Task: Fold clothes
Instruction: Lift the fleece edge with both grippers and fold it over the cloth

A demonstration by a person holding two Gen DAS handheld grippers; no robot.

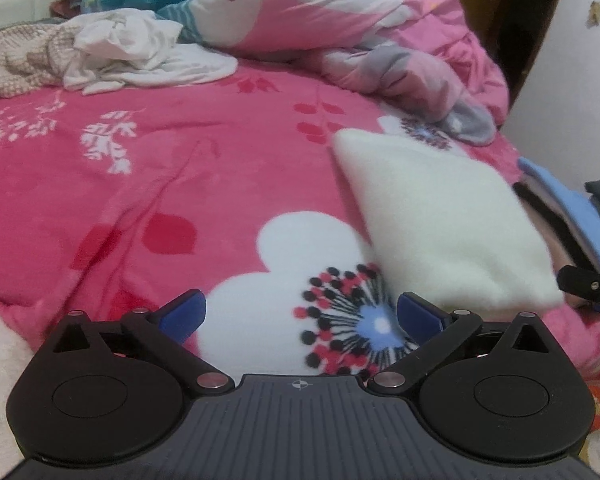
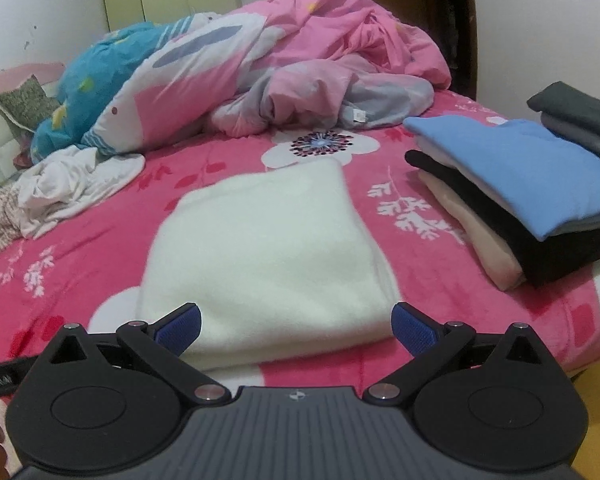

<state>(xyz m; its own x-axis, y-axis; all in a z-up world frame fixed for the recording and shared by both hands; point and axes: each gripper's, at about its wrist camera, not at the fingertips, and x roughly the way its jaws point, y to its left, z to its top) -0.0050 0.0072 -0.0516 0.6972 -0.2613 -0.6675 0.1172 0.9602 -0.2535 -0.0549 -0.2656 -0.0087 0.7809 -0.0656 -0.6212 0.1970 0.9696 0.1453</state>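
Pink floral bedding (image 2: 300,128) covers the bed, with one rumpled duvet (image 2: 300,52) heaped at the far side. One folded white garment (image 2: 268,248) lies flat near the front edge, directly ahead of the right gripper (image 2: 296,326), whose two blue pads are spread wide and hold nothing. The left gripper (image 1: 302,314) is likewise spread and empty, just left of that garment. One stack of folded clothes (image 2: 516,184) sits to the right; five layers show. One crumpled white garment (image 2: 76,184) and one knitted piece (image 1: 16,60) lie unfolded at left.

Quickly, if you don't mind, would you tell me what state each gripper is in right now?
Left gripper: open, holding nothing, above the pink blanket.
Right gripper: open, holding nothing, fingers either side of the folded white garment.
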